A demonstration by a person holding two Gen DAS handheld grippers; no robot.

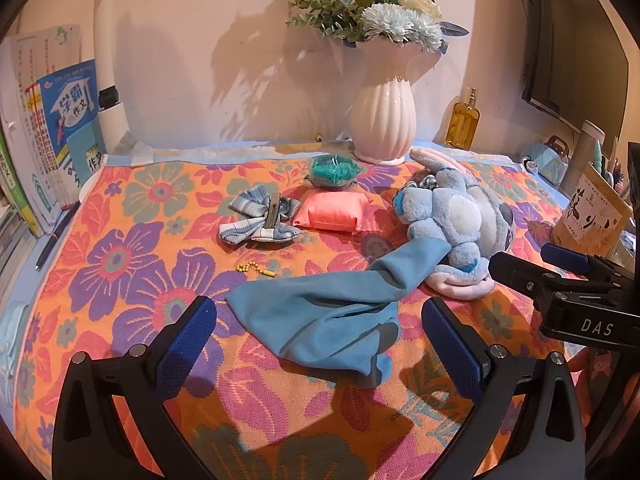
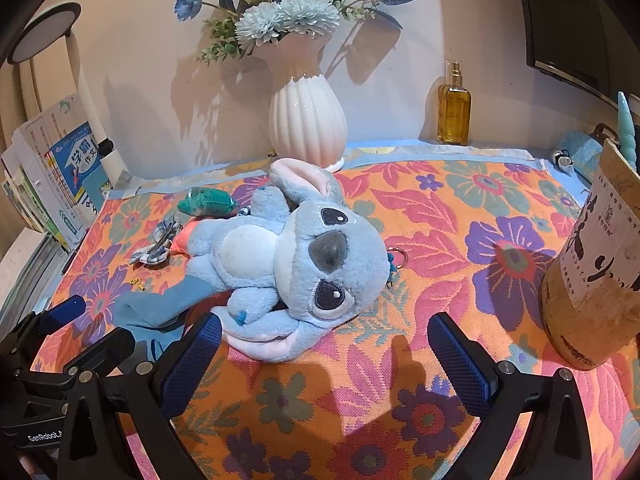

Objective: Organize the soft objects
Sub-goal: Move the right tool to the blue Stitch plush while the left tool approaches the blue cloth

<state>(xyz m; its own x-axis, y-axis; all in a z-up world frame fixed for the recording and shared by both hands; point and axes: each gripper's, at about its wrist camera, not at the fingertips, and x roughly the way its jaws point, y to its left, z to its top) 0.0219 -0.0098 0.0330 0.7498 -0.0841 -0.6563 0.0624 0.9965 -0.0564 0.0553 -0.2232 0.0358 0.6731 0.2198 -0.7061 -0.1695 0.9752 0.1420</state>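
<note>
A blue plush toy [image 2: 288,256] lies on its back on the floral cloth [image 2: 440,216]; it also shows in the left wrist view [image 1: 456,220]. A crumpled blue cloth [image 1: 332,312] lies in front of it, one end touching the toy. A striped fabric bow [image 1: 260,220], a pink cushion [image 1: 330,214] and a teal mesh bundle [image 1: 334,172] lie behind. My left gripper [image 1: 320,344] is open, straddling the blue cloth's near end. My right gripper [image 2: 324,356] is open just in front of the plush toy, empty.
A white vase of flowers [image 1: 382,120] and an amber bottle [image 2: 454,108] stand at the back wall. Books [image 1: 60,128] lean at the left. A brown paper-wrapped container [image 2: 592,280] stands at the right. Small yellow beads [image 1: 256,269] lie on the cloth.
</note>
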